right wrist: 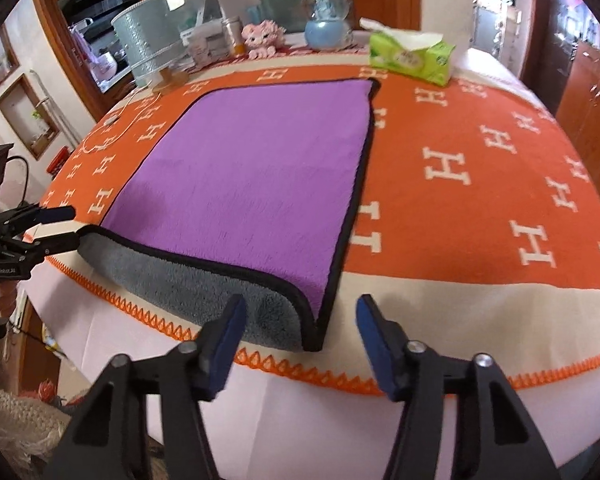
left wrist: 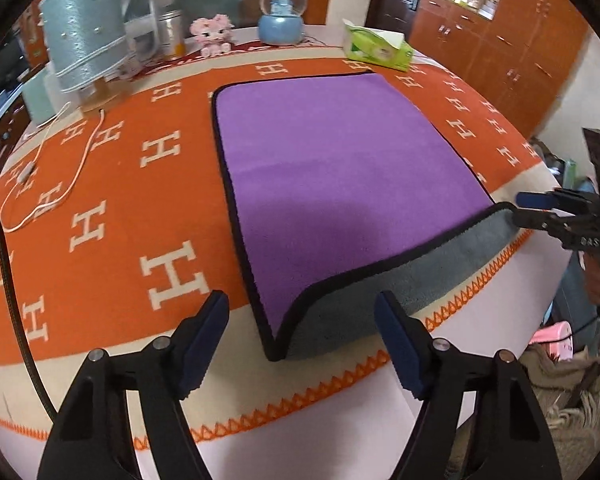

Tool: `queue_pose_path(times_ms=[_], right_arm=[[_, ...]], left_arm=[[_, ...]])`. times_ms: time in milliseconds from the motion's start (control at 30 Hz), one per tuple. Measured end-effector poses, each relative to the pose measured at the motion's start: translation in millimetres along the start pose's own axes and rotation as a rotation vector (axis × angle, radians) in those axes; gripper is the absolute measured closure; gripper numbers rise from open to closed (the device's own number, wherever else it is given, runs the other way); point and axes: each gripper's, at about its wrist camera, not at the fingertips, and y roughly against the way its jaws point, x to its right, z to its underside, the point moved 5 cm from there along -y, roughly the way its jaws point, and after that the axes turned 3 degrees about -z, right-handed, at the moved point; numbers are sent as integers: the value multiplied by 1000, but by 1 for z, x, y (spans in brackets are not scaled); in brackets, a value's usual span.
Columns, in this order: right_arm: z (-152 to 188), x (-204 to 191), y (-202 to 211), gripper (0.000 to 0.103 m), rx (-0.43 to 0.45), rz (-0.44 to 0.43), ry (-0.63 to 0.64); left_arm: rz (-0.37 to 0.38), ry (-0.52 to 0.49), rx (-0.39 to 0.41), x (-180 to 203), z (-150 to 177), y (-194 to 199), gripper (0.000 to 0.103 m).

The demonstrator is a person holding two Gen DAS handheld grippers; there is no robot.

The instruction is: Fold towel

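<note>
We are holding both claws spread apart near the towel (left wrist: 340, 168). The left gripper (left wrist: 302, 344) and right gripper (right wrist: 300, 344) are gripping nothing.

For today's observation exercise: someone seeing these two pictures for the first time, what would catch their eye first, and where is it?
The purple towel lies mid-table on the orange cloth with white H letters, its near edge hanging over and showing a grey underside. Both grippers, left and right, are open just short of its near corners. At the table's far end stand a blue snow globe and a green tissue pack.
</note>
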Motion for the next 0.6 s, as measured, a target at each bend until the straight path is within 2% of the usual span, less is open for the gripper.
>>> queue_pose_path(times_ms=[67,167,267,367,400,500,567,600], right_arm=[[0,2,-5,57,-14,-22,1],[0,4,-9,61,-33,-56,-10],[-2,5,-12,69,-43,-79,-14],[-2,5,-13,77,-54,-103,-11],[-3,4,-14,81,-56,-106,-10],[-3,3,-15,83,-62,-102,5],[-3,2,-14,87,-62,-101,14],[-4,2,-14,89,-61,-98,17]], left_arm=[[25,-11,-6,-1,0,-4,41],[70,-7,-33,-3,1,-9,45],[89,-6,-61,-5,1,-15,58],[98,-8,-79,-6,2,-19,60],[103,-7,-84,-6,3,-20,62],[122,-8,-95,-6,4,-21,70],[126,-20,-101,-3,5,-22,78],[124,-25,-103,-2,5,-21,79]])
